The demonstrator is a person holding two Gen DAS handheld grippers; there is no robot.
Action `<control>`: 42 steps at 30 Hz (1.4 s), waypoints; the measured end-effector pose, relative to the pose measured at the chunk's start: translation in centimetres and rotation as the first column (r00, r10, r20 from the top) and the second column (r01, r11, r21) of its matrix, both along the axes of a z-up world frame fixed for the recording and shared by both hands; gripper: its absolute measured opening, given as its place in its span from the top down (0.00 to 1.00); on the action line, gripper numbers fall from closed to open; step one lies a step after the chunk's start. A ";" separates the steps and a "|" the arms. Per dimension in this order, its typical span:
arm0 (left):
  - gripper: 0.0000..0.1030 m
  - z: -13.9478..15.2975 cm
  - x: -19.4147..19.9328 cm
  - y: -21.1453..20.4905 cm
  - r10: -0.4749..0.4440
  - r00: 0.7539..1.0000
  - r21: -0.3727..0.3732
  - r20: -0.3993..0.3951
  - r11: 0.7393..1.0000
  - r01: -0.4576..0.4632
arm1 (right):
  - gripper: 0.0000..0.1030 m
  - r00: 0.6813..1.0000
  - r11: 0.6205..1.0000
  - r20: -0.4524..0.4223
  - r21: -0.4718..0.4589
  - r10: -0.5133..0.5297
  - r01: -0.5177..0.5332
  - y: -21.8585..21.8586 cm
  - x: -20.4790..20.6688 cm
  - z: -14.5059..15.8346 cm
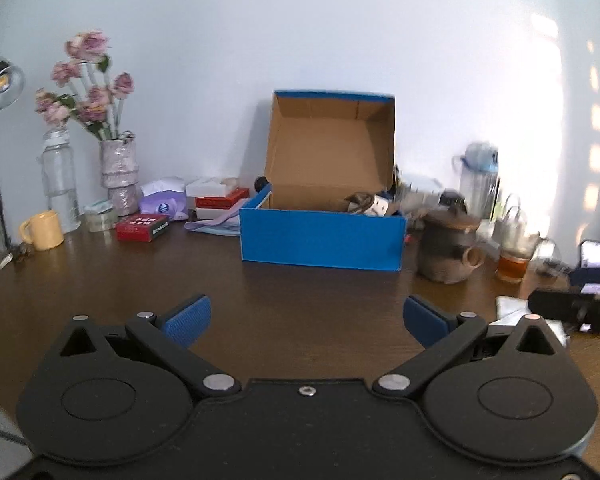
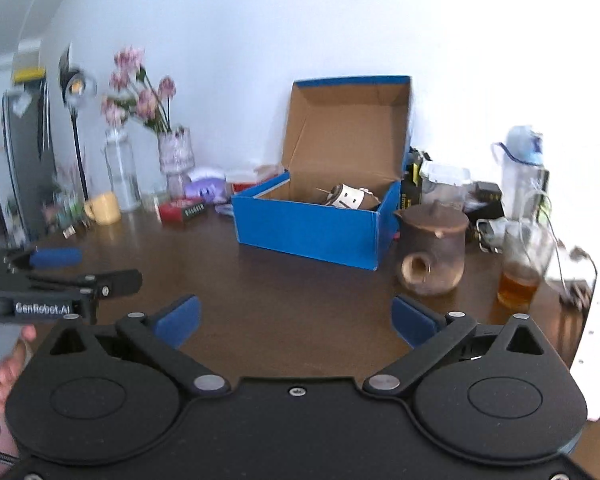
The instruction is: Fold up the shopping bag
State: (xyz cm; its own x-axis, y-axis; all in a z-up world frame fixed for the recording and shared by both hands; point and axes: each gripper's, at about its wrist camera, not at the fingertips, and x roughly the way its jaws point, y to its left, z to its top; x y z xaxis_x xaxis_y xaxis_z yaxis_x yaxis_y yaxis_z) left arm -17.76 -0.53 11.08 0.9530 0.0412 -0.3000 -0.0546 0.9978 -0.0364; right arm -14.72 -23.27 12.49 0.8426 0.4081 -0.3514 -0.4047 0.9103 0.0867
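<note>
Both claws are held above a dark wooden bench [image 1: 308, 280], and neither has anything in its grip: the left claw [image 1: 307, 320] is spread wide, its blue pads well apart over bare wood, and the right claw [image 2: 296, 320] is spread equally wide. The blue box [image 1: 322, 236], its lid raised against the wall, is taken as the landmark. A brown-and-white object [image 2: 348, 197] lies inside it, and this may be the shopping bag, rolled or crumpled, though the view is too poor for that to be settled; no bag is seen laid out on the bench in front of the box. Its long axis and heading therefore cannot be given with confidence; the visible piece appears to run roughly along the length of the box. The task is judged to be at its very start, with folding not yet begun. The next move is thought to call for a reach forward into the box, past a brown clay pot [image 2: 434, 252] and a glass of amber drink [image 2: 520, 276] standing to the right of the box, both of which could be knocked.
</note>
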 end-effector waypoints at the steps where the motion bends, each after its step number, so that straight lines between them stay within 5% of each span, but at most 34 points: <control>1: 0.00 -0.2 -1.3 0.0 0.004 1.000 -0.006 0.014 1.000 -0.004 | 0.00 1.000 1.000 0.011 0.012 -0.005 0.005 0.1 -1.5 -0.3; 13: 0.00 -0.4 -10.5 1.3 0.022 0.999 -0.015 0.037 1.000 -0.022 | 0.00 0.988 0.999 0.149 0.016 -0.045 0.043 2.6 -14.9 -1.8; 23: 0.00 -0.2 -13.1 -0.1 -0.040 0.998 0.069 0.041 0.997 0.037 | 0.00 0.978 0.979 0.113 0.127 -0.175 0.160 0.8 -17.8 -3.0; 42: 0.00 0.1 -13.3 0.1 -0.054 0.998 0.050 0.045 0.997 0.052 | 0.00 0.969 0.986 0.185 0.061 -0.164 0.155 2.1 -18.2 -2.3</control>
State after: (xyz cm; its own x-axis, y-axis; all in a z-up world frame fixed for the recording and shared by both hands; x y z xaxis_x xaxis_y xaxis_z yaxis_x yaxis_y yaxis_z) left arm -31.03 -0.39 11.18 0.9671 0.0034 -0.2545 -0.0007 0.9999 0.0109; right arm -32.90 -21.15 10.21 0.9473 0.2752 -0.1640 -0.2678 0.9612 0.0656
